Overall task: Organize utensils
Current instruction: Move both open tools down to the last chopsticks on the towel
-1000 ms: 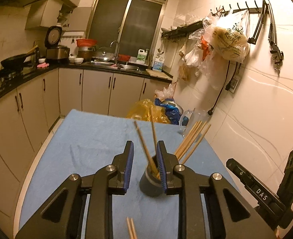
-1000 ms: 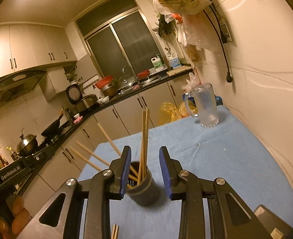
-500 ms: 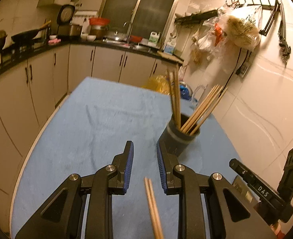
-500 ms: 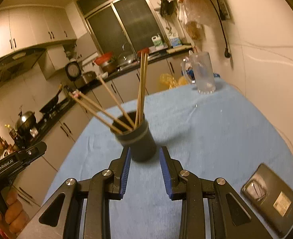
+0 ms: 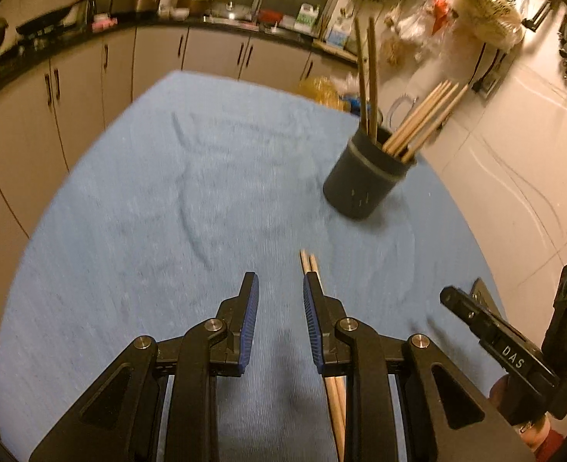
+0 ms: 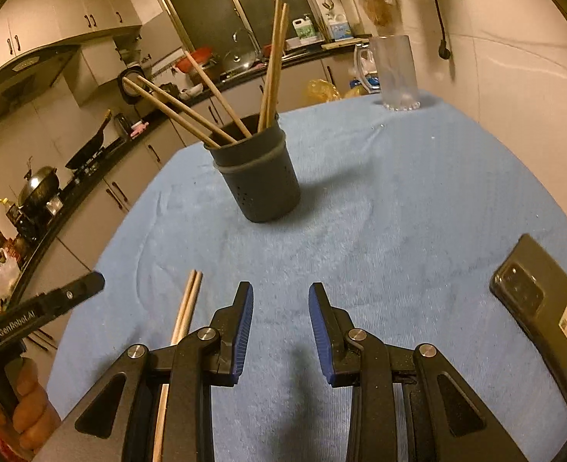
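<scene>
Left-wrist view first: the left gripper (image 5: 279, 298) hangs just over the blue cloth (image 5: 137, 231) with its blue-padded jaws parted and nothing between them. A loose pair of chopsticks (image 5: 309, 265) lies flat on the cloth, running under the gripper's right finger with the tips poking out just ahead of it; the jaws are not clamped on the pair, and I cannot tell whether the finger touches it. Taking the dark chopstick holder (image 5: 364, 179) as the landmark, that loose pair lies on the near side of it, well short of its base. The holder stands upright on the cloth, past the gripper and off to the right, with several chopsticks (image 5: 422, 123) leaning out of its mouth towards the wall and two darker ones (image 5: 366, 77) standing nearly straight. Seen from the right wrist, the right gripper (image 6: 281, 306) is likewise released, jaws apart over bare cloth with nothing in them, and the loose pair sits just left of its left finger. A black phone (image 6: 541, 319) lies face down on the cloth, nearer than the holder and far to its right. Beyond the holder, at the far right of the cloth, stands a clear glass mug (image 6: 393, 73). Behind it all run the kitchen cabinets (image 6: 245, 96) and counter.
</scene>
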`<action>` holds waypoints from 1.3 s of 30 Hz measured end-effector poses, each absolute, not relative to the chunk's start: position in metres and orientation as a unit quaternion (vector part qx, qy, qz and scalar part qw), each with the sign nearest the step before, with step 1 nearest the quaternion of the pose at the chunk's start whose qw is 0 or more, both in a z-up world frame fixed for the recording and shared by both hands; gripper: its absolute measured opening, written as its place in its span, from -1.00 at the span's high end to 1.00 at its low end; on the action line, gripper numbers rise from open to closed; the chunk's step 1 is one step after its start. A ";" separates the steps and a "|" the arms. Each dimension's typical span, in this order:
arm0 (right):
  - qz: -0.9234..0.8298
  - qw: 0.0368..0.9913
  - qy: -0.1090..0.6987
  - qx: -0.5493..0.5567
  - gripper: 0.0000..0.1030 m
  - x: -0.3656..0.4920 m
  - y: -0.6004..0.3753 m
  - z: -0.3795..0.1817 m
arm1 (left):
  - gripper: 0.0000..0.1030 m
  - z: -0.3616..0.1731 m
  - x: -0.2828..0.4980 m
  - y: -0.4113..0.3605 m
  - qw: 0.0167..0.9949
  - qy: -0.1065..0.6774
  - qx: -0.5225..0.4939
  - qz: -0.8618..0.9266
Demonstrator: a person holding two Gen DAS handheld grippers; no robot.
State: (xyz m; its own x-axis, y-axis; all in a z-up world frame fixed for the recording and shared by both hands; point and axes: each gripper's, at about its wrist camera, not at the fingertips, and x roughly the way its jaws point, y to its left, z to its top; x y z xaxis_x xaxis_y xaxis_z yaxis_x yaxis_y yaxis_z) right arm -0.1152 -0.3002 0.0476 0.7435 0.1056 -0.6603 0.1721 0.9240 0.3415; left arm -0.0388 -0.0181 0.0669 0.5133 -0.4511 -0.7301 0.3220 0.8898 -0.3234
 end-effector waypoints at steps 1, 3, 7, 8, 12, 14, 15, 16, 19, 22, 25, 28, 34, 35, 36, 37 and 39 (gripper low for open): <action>-0.018 0.913 0.359 0.195 0.37 -0.116 -0.301 0.047 | 0.56 0.064 -0.038 -0.019 0.862 0.447 -0.074 -0.225; -0.021 0.912 0.360 0.196 0.37 -0.119 -0.302 0.047 | 0.56 0.058 -0.036 -0.021 0.850 0.465 -0.077 -0.235; -0.021 0.911 0.360 0.200 0.37 -0.121 -0.303 0.046 | 0.56 0.050 -0.037 -0.034 0.833 0.487 -0.069 -0.255; -0.021 0.910 0.361 0.202 0.37 -0.121 -0.304 0.046 | 0.57 0.048 -0.039 -0.039 0.829 0.491 -0.060 -0.261; -0.015 0.910 0.362 0.204 0.37 -0.121 -0.304 0.045 | 0.57 0.041 -0.044 -0.058 0.824 0.500 -0.028 -0.264; -0.012 0.910 0.361 0.205 0.37 -0.120 -0.305 0.045 | 0.57 0.036 -0.045 -0.064 0.822 0.505 -0.018 -0.263; -0.011 0.910 0.361 0.205 0.37 -0.120 -0.305 0.045 | 0.58 0.036 -0.044 -0.066 0.821 0.507 -0.016 -0.261; -0.010 0.910 0.361 0.205 0.37 -0.120 -0.305 0.045 | 0.60 0.034 -0.043 -0.069 0.822 0.509 -0.011 -0.256; -0.006 0.909 0.361 0.207 0.37 -0.119 -0.306 0.044 | 0.62 0.028 -0.041 -0.076 0.820 0.515 0.000 -0.250; -0.003 0.909 0.362 0.209 0.37 -0.119 -0.306 0.043 | 0.62 0.026 -0.040 -0.078 0.821 0.515 0.004 -0.246; 0.000 0.909 0.362 0.208 0.37 -0.117 -0.306 0.042 | 0.62 0.024 -0.038 -0.077 0.822 0.515 0.003 -0.244; 0.003 0.908 0.363 0.208 0.37 -0.117 -0.305 0.041 | 0.62 0.024 -0.035 -0.076 0.824 0.515 0.004 -0.236; 0.006 0.908 0.365 0.204 0.37 -0.116 -0.302 0.041 | 0.63 0.024 -0.024 -0.082 0.829 0.517 0.018 -0.214; 0.005 0.909 0.365 0.204 0.37 -0.117 -0.301 0.041 | 0.63 0.024 -0.024 -0.085 0.831 0.514 0.026 -0.209; 0.005 0.909 0.364 0.203 0.37 -0.117 -0.301 0.042 | 0.65 0.024 -0.024 -0.086 0.833 0.513 0.026 -0.205; 0.005 0.909 0.364 0.202 0.37 -0.117 -0.301 0.042 | 0.71 0.024 -0.023 -0.085 0.834 0.514 0.025 -0.199; 0.006 0.908 0.367 0.201 0.37 -0.117 -0.300 0.041 | 0.83 0.025 -0.021 -0.081 0.834 0.518 0.019 -0.189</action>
